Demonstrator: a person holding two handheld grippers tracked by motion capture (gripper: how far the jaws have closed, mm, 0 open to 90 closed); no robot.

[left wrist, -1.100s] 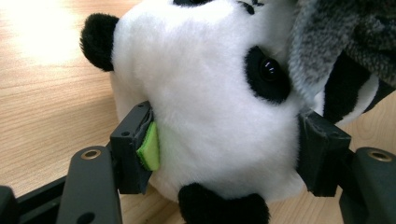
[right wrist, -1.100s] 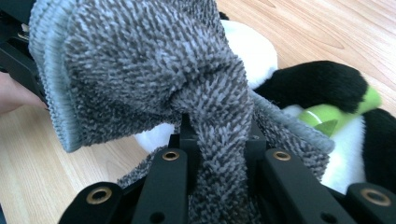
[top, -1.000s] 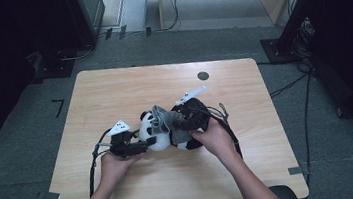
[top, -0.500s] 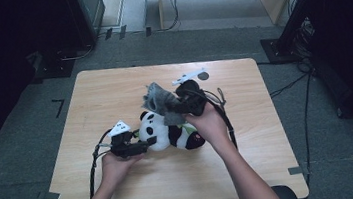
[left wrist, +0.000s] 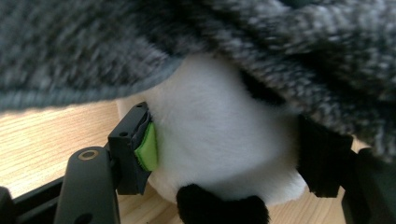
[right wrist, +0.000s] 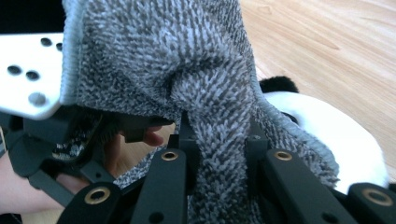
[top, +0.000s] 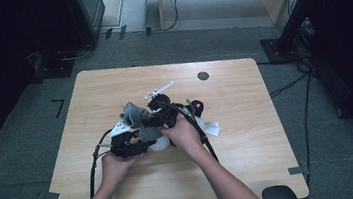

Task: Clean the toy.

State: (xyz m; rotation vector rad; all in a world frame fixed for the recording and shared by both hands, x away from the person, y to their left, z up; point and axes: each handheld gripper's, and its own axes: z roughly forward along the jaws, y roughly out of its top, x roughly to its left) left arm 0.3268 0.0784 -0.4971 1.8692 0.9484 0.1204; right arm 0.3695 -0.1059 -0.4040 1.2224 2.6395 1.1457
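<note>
**Cloth over the panda**

The grey cloth [right wrist: 205,88] drapes over the panda [left wrist: 219,140] at table [top: 279,133] centre. The right gripper [right wrist: 217,144] pinches a cloth fold; the left gripper [left wrist: 229,154], at the panda's 8 o'clock, clamps the panda's white body.

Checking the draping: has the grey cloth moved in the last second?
Yes. The cloth went away toward the table's black dot, then back left and nearer, now over the panda.
</note>
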